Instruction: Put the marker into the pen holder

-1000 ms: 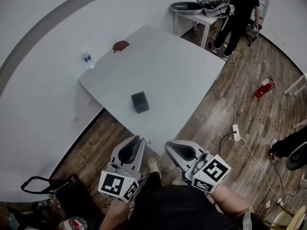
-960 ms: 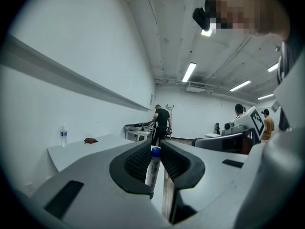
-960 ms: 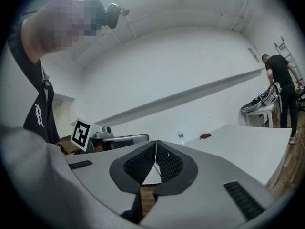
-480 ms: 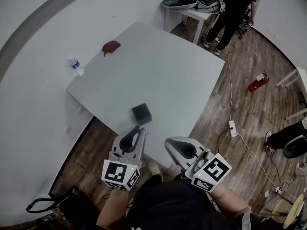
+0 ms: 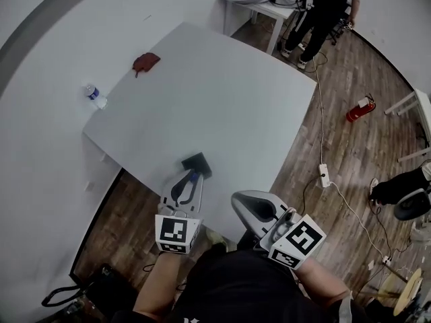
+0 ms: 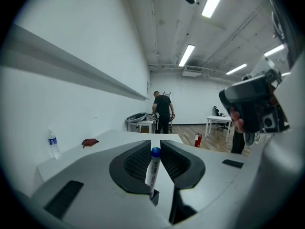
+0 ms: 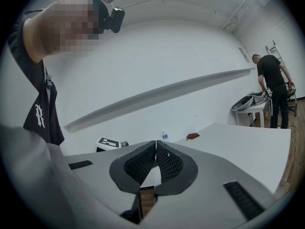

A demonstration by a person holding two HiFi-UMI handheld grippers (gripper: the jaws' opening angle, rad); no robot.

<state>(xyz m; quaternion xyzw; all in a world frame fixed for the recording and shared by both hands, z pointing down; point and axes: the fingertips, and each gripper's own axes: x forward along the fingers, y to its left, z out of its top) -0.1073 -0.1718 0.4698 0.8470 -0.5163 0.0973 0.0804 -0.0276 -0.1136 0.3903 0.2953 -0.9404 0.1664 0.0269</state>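
My left gripper (image 5: 191, 179) is shut on a white marker with a blue cap (image 6: 153, 170), which stands upright between the jaws. In the head view the marker's blue tip (image 5: 193, 177) pokes out just short of the black pen holder (image 5: 196, 165), a small square box near the white table's (image 5: 222, 106) front edge. My right gripper (image 5: 244, 205) is shut with nothing between its jaws (image 7: 156, 149), held off the table's front edge over the wooden floor.
A water bottle (image 5: 95, 97) stands by the wall at the table's left; a dark red cloth (image 5: 145, 61) lies at the far left corner. Beyond, a person (image 5: 322, 12) stands at a small white table. A fire extinguisher (image 5: 359, 109) and power strip (image 5: 324, 175) lie on the floor.
My left gripper with the marker has moved forward over the table edge, close to the pen holder. The right gripper has hardly moved. The head camera has tilted, shifting the table up.
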